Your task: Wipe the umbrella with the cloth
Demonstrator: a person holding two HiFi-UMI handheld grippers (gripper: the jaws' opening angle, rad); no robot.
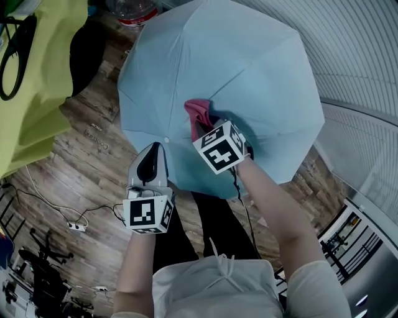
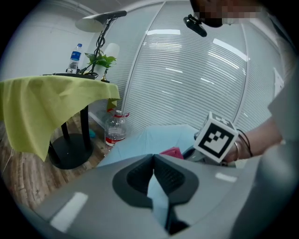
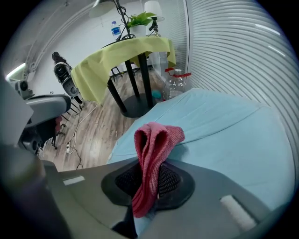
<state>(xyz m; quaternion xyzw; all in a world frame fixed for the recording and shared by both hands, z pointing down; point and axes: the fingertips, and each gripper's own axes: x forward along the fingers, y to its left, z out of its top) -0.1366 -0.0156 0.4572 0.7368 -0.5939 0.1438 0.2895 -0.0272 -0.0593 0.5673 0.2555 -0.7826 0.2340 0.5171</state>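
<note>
The open light-blue umbrella (image 1: pixel 230 74) fills the upper middle of the head view. My right gripper (image 1: pixel 202 124) is shut on a folded red cloth (image 1: pixel 198 113), which lies against the canopy near its centre; in the right gripper view the cloth (image 3: pixel 152 154) loops out from between the pads onto the umbrella (image 3: pixel 224 135). My left gripper (image 1: pixel 154 155) is shut on the umbrella's near rim; in the left gripper view a fold of blue fabric (image 2: pixel 159 196) is pinched between its pads, with the cloth (image 2: pixel 172 152) and the canopy (image 2: pixel 154 137) beyond.
A table under a yellow-green cover (image 1: pixel 34 81) stands at the left on a black pedestal (image 3: pixel 135 105). A clear water bottle (image 1: pixel 132 12) stands by the umbrella's far edge. Cables and a power strip (image 1: pixel 78 227) lie on the wood floor. Slatted blinds (image 1: pixel 354 56) run along the right.
</note>
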